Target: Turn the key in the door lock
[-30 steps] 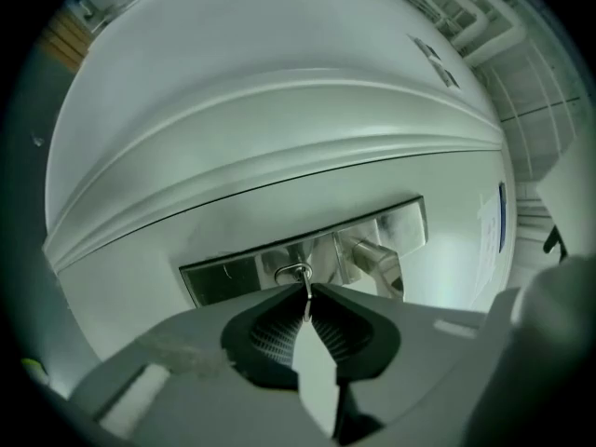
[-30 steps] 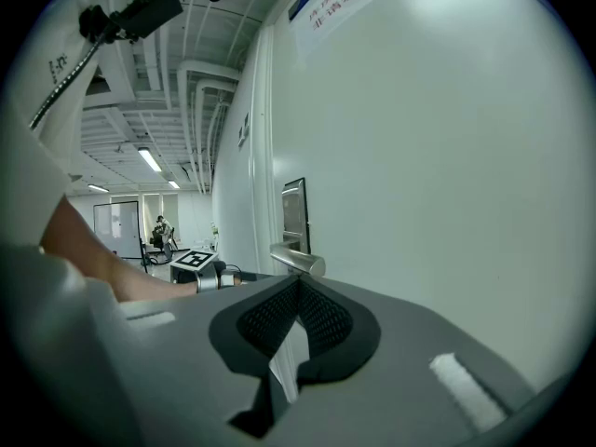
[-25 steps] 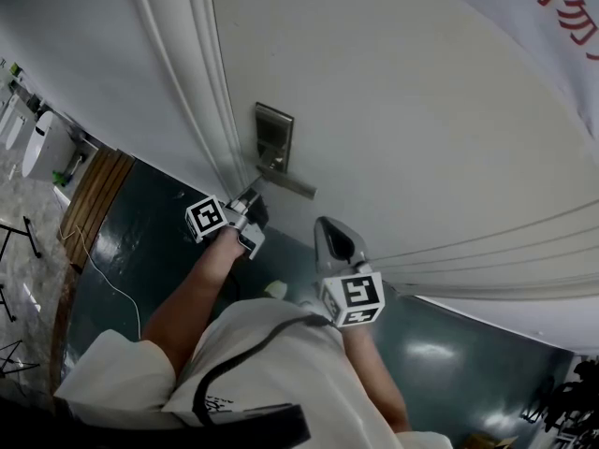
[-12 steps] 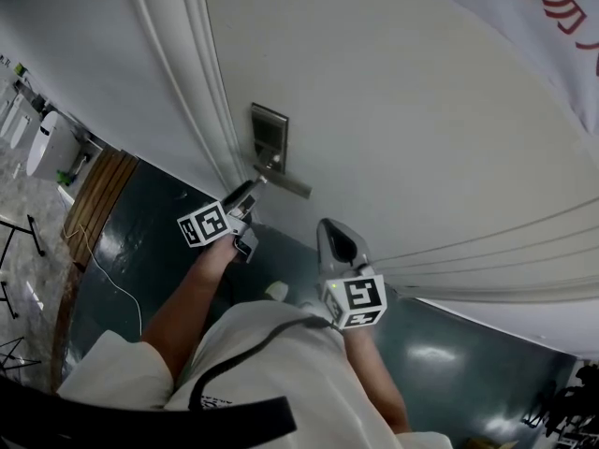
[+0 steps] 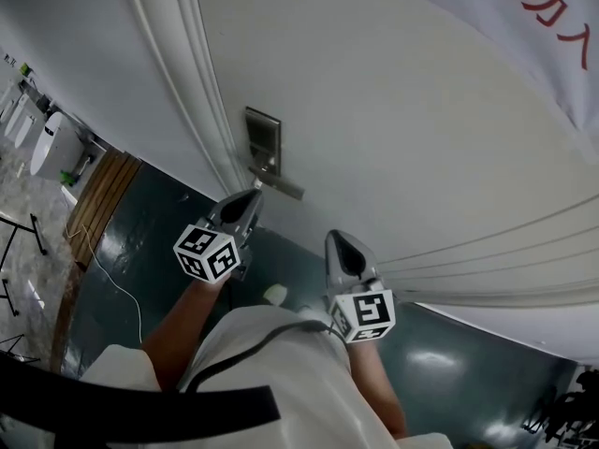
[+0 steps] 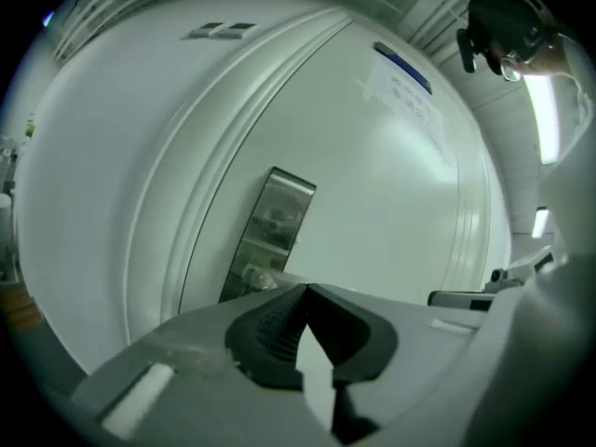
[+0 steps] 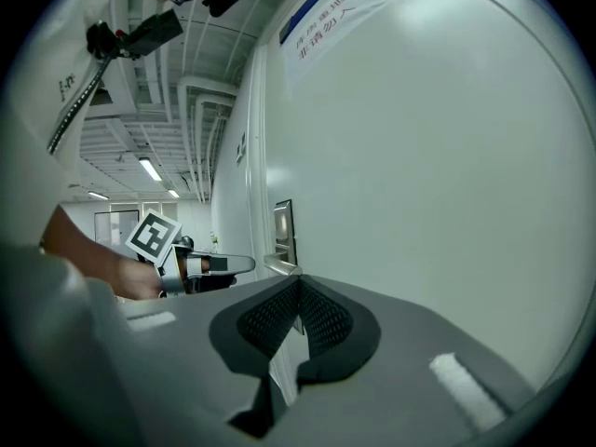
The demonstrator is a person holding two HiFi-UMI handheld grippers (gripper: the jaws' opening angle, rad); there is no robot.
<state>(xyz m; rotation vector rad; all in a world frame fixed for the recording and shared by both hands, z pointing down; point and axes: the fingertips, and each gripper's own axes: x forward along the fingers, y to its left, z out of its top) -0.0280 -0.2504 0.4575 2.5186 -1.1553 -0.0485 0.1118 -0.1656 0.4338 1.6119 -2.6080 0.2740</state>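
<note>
A steel lock plate (image 5: 263, 142) with a lever handle (image 5: 278, 185) sits near the white door's (image 5: 402, 110) left edge. I cannot make out a key in any view. My left gripper (image 5: 251, 195) hangs just below and in front of the handle. Its jaws are shut with nothing between them, and its marker cube (image 5: 206, 253) faces the head camera. In the left gripper view the shut left gripper (image 6: 304, 289) points at the lock plate (image 6: 271, 231). My right gripper (image 5: 336, 237) is shut and empty, to the right and apart from the door. Its own view shows the right gripper (image 7: 298, 281), the left gripper (image 7: 212, 266) and the lock plate (image 7: 284, 223).
The door frame moulding (image 5: 192, 82) runs down left of the lock. Below lies a dark green floor (image 5: 140, 232) with a white cable (image 5: 112, 283) and a wooden strip (image 5: 98, 195). A white sign with red characters (image 5: 552, 7) hangs on the door at the upper right.
The left gripper rolled about its own axis, rose and drew slightly back from under the handle; its marker cube now faces up. The right gripper drifted a little to the right.
</note>
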